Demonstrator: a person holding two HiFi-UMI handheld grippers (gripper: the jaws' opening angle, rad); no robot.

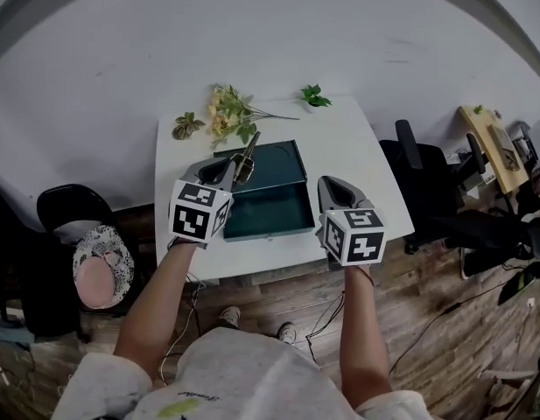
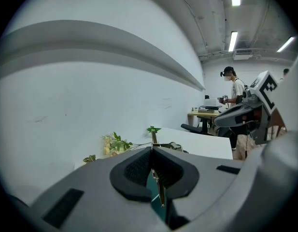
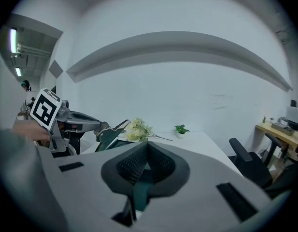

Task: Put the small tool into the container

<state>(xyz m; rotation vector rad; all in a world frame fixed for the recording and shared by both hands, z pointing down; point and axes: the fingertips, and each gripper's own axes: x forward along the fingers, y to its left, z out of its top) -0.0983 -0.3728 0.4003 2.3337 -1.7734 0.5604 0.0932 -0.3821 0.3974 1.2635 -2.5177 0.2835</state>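
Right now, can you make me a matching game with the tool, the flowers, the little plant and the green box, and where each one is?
Things
1. small tool
2. flowers
3. little plant
4. green box

Places
A. open, in the middle of the table
B. standing at the table's back, right of the middle
C. held by the left gripper
D. lying at the table's back left

Pairs: 1-C, 2-D, 3-B, 4-A
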